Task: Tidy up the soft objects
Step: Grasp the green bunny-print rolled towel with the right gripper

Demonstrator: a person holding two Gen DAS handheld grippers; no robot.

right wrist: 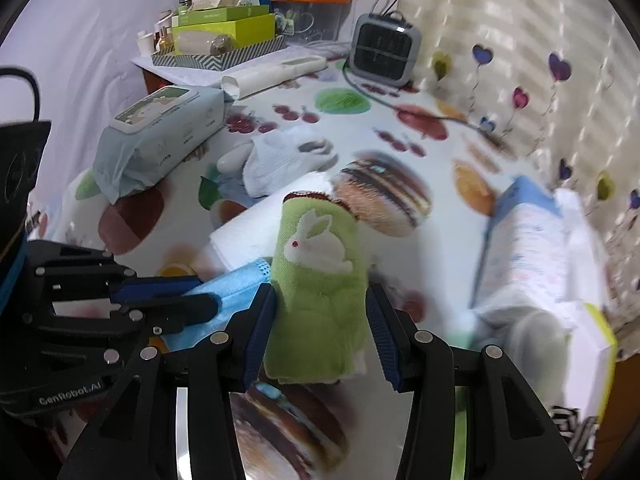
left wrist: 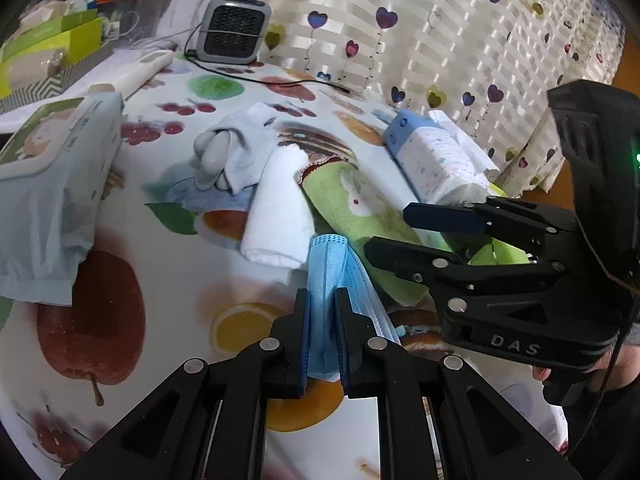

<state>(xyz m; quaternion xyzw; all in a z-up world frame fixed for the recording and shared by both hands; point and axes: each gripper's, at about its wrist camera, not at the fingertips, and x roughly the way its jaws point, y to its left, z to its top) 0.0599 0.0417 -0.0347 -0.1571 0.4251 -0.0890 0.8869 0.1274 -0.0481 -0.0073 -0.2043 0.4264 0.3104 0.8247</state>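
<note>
The blue face mask point(left wrist: 326, 280) sits pinched between the two fingers of the left gripper point(left wrist: 323, 312), folded and standing on edge just above the fruit-printed table point(left wrist: 168, 312), its far end lying against the white rolled towel point(left wrist: 276, 216) and the green rabbit cloth point(right wrist: 316, 280). That green cloth lies between the fingers of the right gripper point(right wrist: 320, 312), whose jaws stand fairly wide on either side of it; the left pad looks close to the fabric while a small gap shows on the right, so it reads as framing the cloth rather than squeezing it. Beyond these, a pale sock bundle point(left wrist: 228, 152) rests near the middle of the table, a wrapped diaper roll point(left wrist: 436, 156) lies to the right by the heart-patterned curtain point(left wrist: 440, 40), and a pack of wet wipes point(left wrist: 52, 184) sits well off to the left. A small grey heater point(left wrist: 234, 30) and green boxes point(right wrist: 224, 32) stand at the far edge. The step in hand seems to be pulling the soft items apart from their overlapped heap: mask lifted by the left, cloth about to be taken by the right. Next, the right gripper would need to close on the cloth and draw it clear without dragging the towel beneath.
</note>
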